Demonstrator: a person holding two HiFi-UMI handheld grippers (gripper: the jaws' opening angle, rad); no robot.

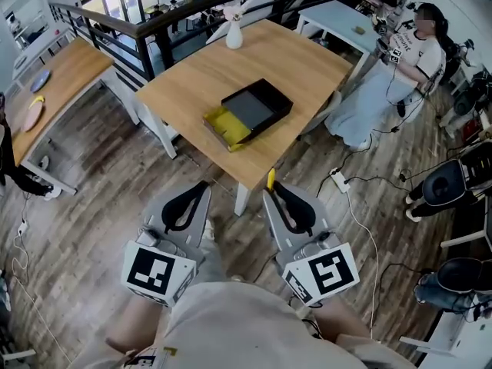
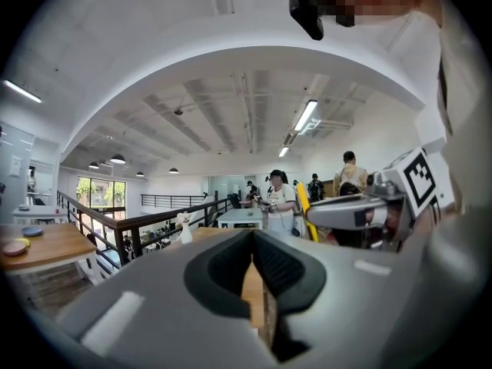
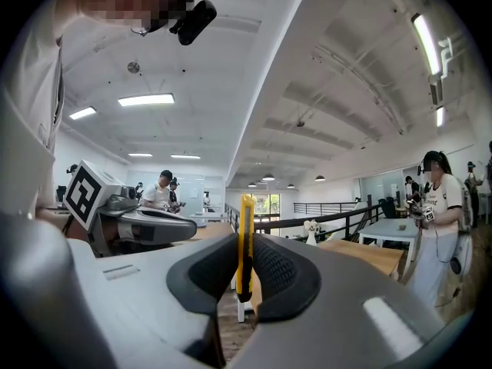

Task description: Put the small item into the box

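A black open box (image 1: 256, 108) with a yellow flap (image 1: 227, 127) at its near-left end lies on the wooden table (image 1: 307, 68) ahead. My right gripper (image 1: 270, 187) (image 3: 244, 275) is shut on a slim yellow utility knife (image 3: 244, 241) (image 1: 270, 177), which stands upright between the pads and pokes past the tips. It hovers over the floor just short of the table's near corner. My left gripper (image 1: 201, 184) (image 2: 252, 256) is beside it, shut with nothing between its pads. In the left gripper view the knife (image 2: 306, 206) shows as a yellow strip.
A white vase (image 1: 234, 35) stands at the table's far edge. A seated person (image 1: 419, 48) is at the right, with a power strip (image 1: 339, 180) and cables on the floor. A dark railing (image 1: 192, 14) runs behind; another wooden table (image 1: 54, 83) stands at the left.
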